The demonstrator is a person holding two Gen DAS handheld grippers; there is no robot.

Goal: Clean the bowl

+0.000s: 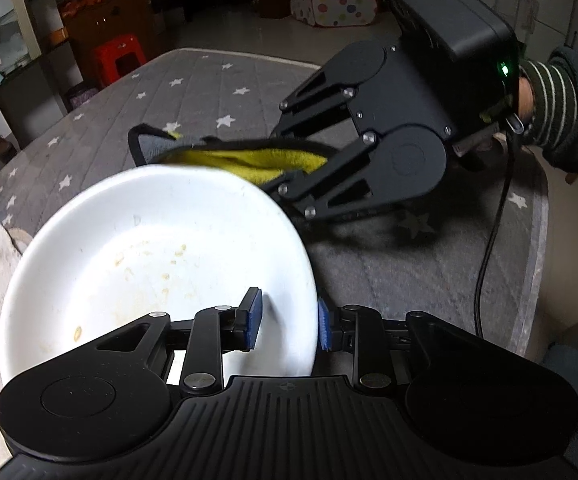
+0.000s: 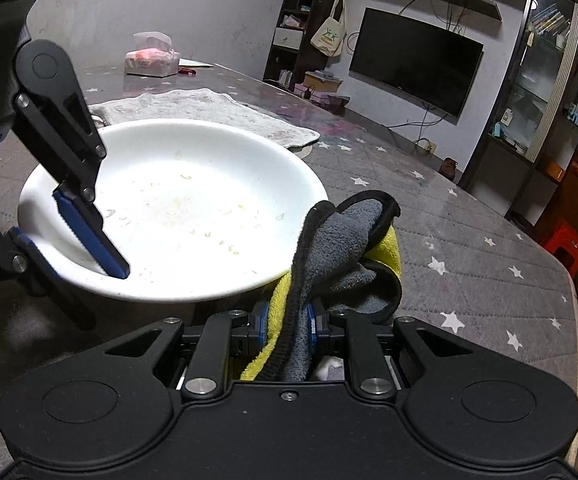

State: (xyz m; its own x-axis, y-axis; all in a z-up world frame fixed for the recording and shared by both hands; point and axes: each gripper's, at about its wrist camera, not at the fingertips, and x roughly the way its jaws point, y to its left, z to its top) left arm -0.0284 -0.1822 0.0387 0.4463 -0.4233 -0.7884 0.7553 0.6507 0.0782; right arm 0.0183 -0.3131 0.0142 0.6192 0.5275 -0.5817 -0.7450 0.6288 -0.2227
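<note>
A white bowl (image 1: 149,248) (image 2: 193,200) with dried yellowish food specks inside is tilted above the table. My left gripper (image 1: 289,322) (image 2: 57,240) is shut on its rim, one blue pad inside the bowl and the other outside. My right gripper (image 2: 287,320) (image 1: 285,148) is shut on a grey and yellow cloth (image 2: 349,240) (image 1: 249,160) with black trim. The bunched cloth sits at the bowl's rim on the side away from the left gripper, and its lower part is hidden behind the bowl in the left wrist view.
The table wears a grey quilted cover with white stars (image 1: 209,92). A floral mat (image 2: 209,108) lies beyond the bowl, and a tissue pack (image 2: 151,60) stands further back. A black cable (image 1: 489,260) hangs near the table's edge beside a striped sleeve (image 1: 561,108).
</note>
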